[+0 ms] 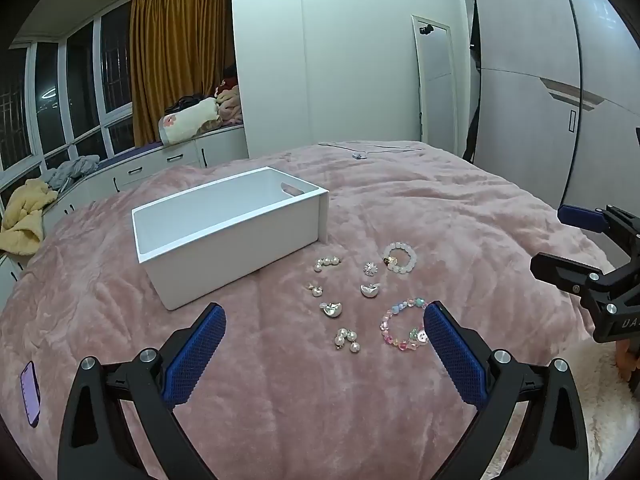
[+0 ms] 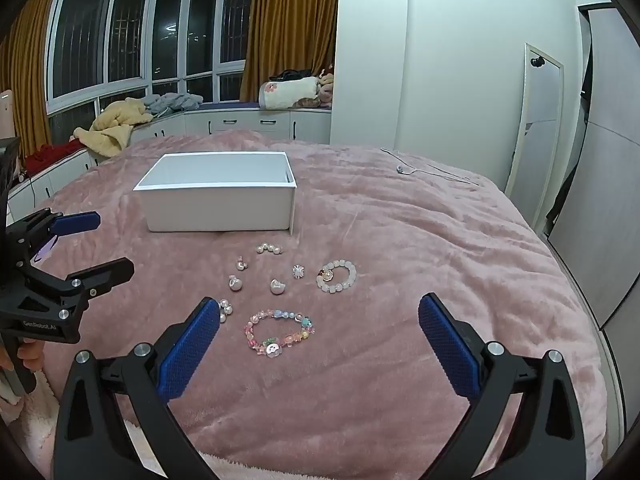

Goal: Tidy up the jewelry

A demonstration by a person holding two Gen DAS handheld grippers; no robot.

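Both grippers are hovering over the bed with nothing in them: the left gripper [image 1: 325,322] has its jaws spread wide apart, same deal with the right gripper [image 2: 319,314]. Closest in is the colorful bead bracelet [image 2: 279,331], lying flat on the pink blanket [image 2: 400,240]; in the left view one blue pad covers its right edge. Just left of it sits a pearl cluster earring [image 1: 347,339], which the right view half hides behind a pad. Going further back there are two shiny silver earrings [image 1: 330,309], a small pearl stud [image 1: 315,289], a little flower stud [image 1: 371,268], another curved row of pearls [image 1: 327,263] and a pale bead bracelet [image 1: 399,258] with a gold charm. So that's two bracelets and six small pieces by my count, all loose on the blanket and none touching. Behind them is the white box [image 2: 218,200], open top, and as far as I can see into it there's nothing inside; the left view shows a handle cutout in its far end wall, while in the right view that end is seen only edge-on. Way back near the far edge of the bed lies a thin chain necklace [image 2: 430,170]. Only the left view catches a purple phone [image 1: 30,397] on the blanket at the near left.
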